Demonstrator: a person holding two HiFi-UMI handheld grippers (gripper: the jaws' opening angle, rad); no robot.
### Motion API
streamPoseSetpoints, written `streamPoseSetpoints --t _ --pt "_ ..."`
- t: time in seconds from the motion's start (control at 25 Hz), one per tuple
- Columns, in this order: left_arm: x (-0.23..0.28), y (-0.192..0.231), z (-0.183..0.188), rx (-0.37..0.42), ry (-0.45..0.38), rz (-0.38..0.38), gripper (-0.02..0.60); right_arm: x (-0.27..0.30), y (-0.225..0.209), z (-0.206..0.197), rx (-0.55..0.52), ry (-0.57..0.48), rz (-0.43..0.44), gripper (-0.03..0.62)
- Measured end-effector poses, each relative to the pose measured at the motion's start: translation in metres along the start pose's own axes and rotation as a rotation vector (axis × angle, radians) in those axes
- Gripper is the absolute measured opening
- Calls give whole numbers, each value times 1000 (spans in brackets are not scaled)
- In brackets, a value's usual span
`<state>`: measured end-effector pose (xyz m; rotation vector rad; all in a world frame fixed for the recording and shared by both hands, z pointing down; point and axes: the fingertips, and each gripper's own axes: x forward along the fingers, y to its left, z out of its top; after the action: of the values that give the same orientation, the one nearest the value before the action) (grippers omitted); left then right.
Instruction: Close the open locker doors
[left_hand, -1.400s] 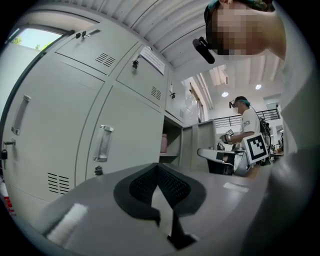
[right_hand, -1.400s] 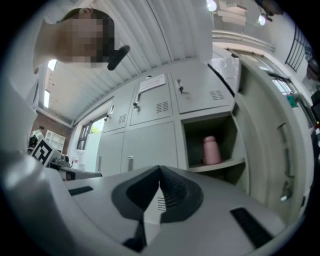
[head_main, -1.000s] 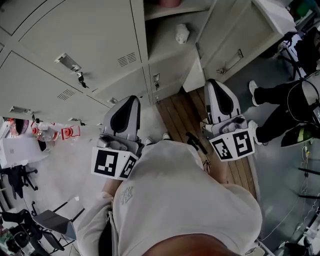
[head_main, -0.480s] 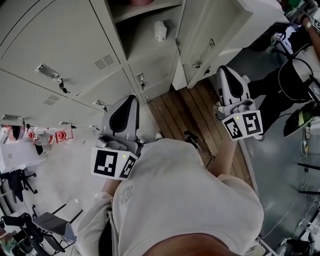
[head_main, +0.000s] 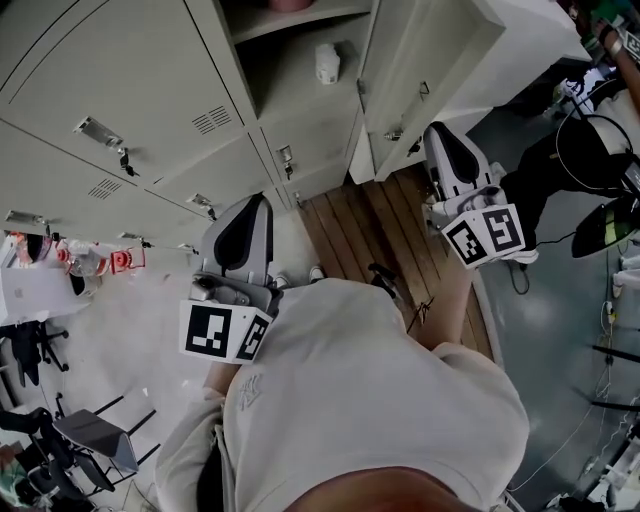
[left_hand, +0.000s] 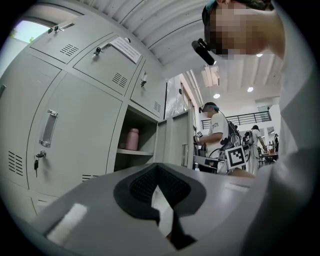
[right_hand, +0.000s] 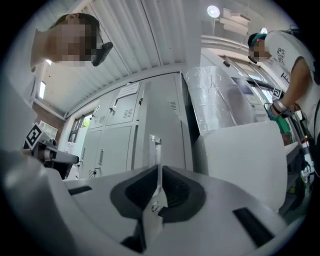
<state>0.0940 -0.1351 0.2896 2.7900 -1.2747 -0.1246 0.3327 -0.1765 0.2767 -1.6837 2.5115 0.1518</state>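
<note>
R gripper (head_main: 447, 150) sits higher & closer to the open locker door (head_main: 430, 60) than 1 s ago, when it hung lower, nearer the person's body. Vs 0.5 s ago it's only a slight shift up-left. Its tip is now near the door handle (head_main: 395, 130); head view doesn't show whether it touches the door. In R gripper view the jaws are pressed together w/ just a thin slit btwn them, nothing pinched. The door (right_hand: 165, 125) fills the middle ahead, its handle (right_hand: 155, 144) upright in line w/ the slit.

L gripper (head_main: 250, 215) barely changes over the 3 frames. It's low at the person's left, pointing toward the closed lockers (head_main: 130, 70), apart from them. In L gripper view its jaws are together too, holding nothing.

The door is swung out at approx the same angle as 0.5 s ago. The compartment (head_main: 285, 85) is open, w/ a white object (head_main: 327, 63) on its floor & a pink bottle (left_hand: 132, 139) on the shelf above. A wood floor strip (head_main: 370, 225) runs below the door, btwn the grippers. A 2nd person (right_hand: 287, 55) stands off to the right.
</note>
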Motion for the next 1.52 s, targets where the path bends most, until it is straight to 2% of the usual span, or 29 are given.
streamPoseSetpoints --t 0.28,0.6,0.84,1.12,1.52 --pt "-3 3 -2 -2 -3 19 -2 6 16 4 78 -38 107 14" --pt "-10 10 -1 3 -9 53 -2 27 46 3 149 -45 277 17" --pt "-19 22 1 8 -14 92 -2 49 68 4 151 -39 367 58" --pt "-26 37 4 9 -23 129 -2 80 91 2 159 -34 435 60" --pt "-31 59 5 5 -28 166 -2 126 116 -3 178 -22 480 60"
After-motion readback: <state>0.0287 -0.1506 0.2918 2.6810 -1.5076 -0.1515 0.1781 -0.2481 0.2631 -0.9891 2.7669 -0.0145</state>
